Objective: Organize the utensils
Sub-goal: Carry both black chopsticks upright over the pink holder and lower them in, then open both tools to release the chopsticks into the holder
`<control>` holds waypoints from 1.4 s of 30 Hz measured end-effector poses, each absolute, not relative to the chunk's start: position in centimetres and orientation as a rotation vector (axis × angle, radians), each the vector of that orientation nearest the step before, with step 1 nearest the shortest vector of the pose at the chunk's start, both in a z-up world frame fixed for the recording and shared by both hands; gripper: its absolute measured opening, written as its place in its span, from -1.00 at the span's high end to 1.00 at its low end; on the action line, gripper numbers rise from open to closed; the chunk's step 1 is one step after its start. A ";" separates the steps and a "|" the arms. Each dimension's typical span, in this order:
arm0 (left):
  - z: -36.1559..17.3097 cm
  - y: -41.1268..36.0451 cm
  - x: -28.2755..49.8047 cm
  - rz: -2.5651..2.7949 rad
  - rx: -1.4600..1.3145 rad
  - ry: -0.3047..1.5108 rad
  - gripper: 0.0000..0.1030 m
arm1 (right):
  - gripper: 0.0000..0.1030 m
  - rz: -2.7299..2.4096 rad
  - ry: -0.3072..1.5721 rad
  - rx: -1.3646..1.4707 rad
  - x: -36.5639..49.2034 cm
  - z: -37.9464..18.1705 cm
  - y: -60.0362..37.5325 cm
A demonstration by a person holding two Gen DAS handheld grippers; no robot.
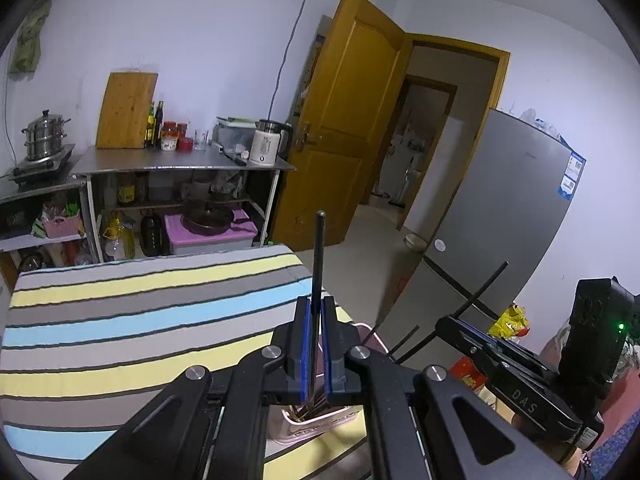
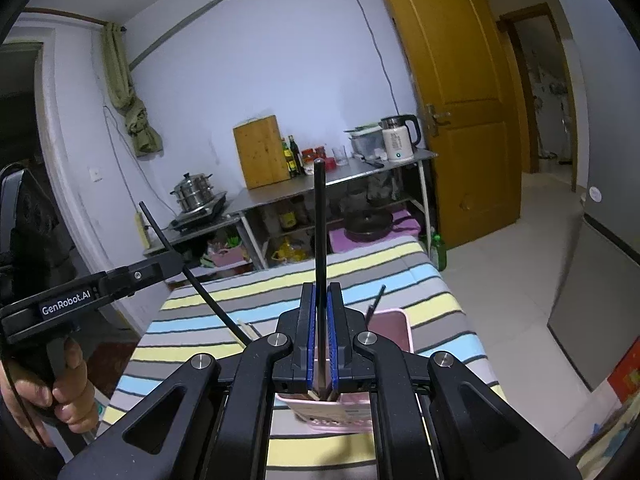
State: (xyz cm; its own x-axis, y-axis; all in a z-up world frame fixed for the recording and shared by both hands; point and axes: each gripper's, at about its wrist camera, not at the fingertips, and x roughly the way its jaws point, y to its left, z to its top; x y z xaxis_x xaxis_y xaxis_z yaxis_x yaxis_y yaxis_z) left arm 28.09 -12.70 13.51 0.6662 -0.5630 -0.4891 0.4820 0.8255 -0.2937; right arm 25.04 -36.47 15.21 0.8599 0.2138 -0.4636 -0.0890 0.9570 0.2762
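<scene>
With each hand-held gripper, left (image 1: 316,320) and right (image 2: 321,308), clamped on one black chopstick (image 1: 318,264), either stick could pivot and miss the pink holder (image 2: 390,330).

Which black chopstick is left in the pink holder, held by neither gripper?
The short one leaning at the pink holder's back; the other two are clamped in the left gripper and right gripper.
</scene>
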 end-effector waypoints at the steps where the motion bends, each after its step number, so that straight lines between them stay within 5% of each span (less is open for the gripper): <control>1: 13.1 -12.8 28.3 -0.591 -0.144 0.607 0.91 | 0.90 0.157 0.523 0.254 25.3 14.7 -36.5; 20: 6.2 -13.9 30.7 -0.593 -0.115 0.725 0.91 | 0.90 0.147 0.660 0.242 27.2 8.5 -35.1; 42: 6.5 -12.4 29.1 -0.543 -0.107 0.724 0.70 | 0.69 0.133 0.657 0.245 25.6 9.4 -35.6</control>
